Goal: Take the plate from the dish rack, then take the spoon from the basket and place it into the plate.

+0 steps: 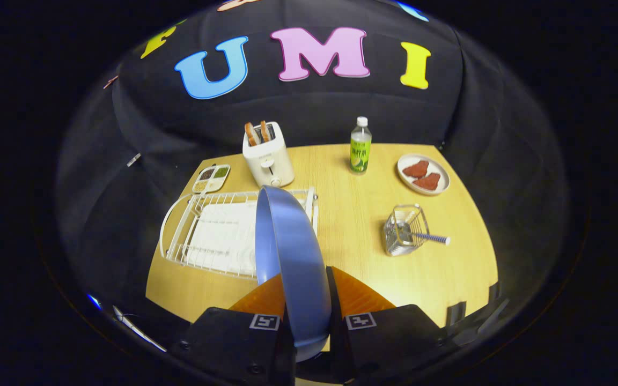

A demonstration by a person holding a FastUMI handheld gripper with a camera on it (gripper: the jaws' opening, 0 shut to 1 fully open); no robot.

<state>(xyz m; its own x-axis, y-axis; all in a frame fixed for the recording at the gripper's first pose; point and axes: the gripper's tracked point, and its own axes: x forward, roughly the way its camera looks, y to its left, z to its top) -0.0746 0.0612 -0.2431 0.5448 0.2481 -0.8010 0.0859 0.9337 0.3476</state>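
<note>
A blue plate (287,241) stands on edge between my fingers, and my gripper (304,289) is shut on its rim. The plate is lifted above the wooden table (352,236), and its upper edge overlaps the right end of the white wire dish rack (218,230) behind it. To the right, beyond the fingers, a small wire basket (405,229) holds a spoon (431,237) whose striped handle sticks out to the right.
At the back of the table stand a white toaster (267,155) with two slices of toast, a green-labelled bottle (360,146) and a white plate with two red pieces (423,174). A small divided tray (211,178) lies behind the rack.
</note>
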